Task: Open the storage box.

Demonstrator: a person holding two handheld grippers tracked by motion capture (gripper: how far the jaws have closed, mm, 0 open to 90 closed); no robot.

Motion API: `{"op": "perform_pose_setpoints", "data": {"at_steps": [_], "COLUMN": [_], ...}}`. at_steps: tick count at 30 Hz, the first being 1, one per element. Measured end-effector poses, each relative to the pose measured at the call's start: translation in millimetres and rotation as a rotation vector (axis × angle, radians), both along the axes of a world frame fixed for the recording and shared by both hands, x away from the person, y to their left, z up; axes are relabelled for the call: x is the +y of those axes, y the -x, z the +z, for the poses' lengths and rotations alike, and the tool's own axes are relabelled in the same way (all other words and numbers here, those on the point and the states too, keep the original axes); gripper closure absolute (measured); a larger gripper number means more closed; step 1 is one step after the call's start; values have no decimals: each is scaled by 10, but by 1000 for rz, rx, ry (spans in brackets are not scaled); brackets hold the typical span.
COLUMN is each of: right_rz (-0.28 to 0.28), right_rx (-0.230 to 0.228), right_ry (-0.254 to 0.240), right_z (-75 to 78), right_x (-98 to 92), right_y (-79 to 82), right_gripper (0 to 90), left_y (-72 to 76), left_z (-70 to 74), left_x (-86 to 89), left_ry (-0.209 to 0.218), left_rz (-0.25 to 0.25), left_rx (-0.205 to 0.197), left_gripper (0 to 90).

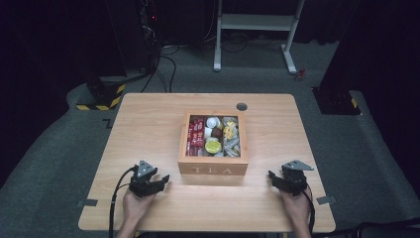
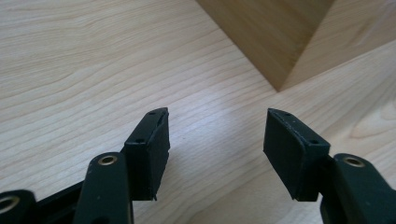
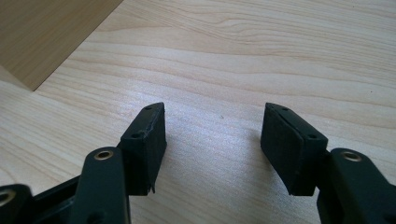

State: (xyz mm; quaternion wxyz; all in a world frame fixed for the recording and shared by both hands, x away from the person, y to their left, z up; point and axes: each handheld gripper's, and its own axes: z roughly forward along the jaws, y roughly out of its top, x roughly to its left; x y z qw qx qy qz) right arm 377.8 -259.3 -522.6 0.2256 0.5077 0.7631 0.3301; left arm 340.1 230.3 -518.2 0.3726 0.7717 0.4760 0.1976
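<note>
The wooden tea box (image 1: 213,167) stands on the table (image 1: 148,114). The left gripper (image 1: 157,182) and right gripper (image 1: 277,179) rest beside its front corners, both wide open and empty.

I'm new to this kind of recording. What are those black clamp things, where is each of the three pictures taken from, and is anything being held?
No robot here: a person holds a hand-held gripper in each hand. The high view looks down on the wooden table from above the person's side. It shows the left hand-held gripper and the right hand-held gripper resting either side of an open wooden box marked TEA, filled with packets and small pods. The other two pictures come from cameras riding on each gripper, looking along its two black jaws. In both, the jaws stand apart over bare table, holding nothing, with a corner of the box ahead.
</note>
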Motion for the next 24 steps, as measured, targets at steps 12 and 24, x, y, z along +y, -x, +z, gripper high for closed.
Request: {"op": "perform_pose_setpoints", "data": {"at_steps": [12,24], "right_rz": [-1,0], "right_rx": [1,0], "right_ry": [-1,-1], "right_z": [0,0], "right_x": [1,-2], "right_y": [1,1], "right_gripper": [404,403], "left_y": [102,130], "left_z": [64,112], "left_x": [-150,-361], "left_ry": [21,40], "left_rz": [-85,-173], "left_rx": [-16,-27], "left_gripper": [424,556]}}
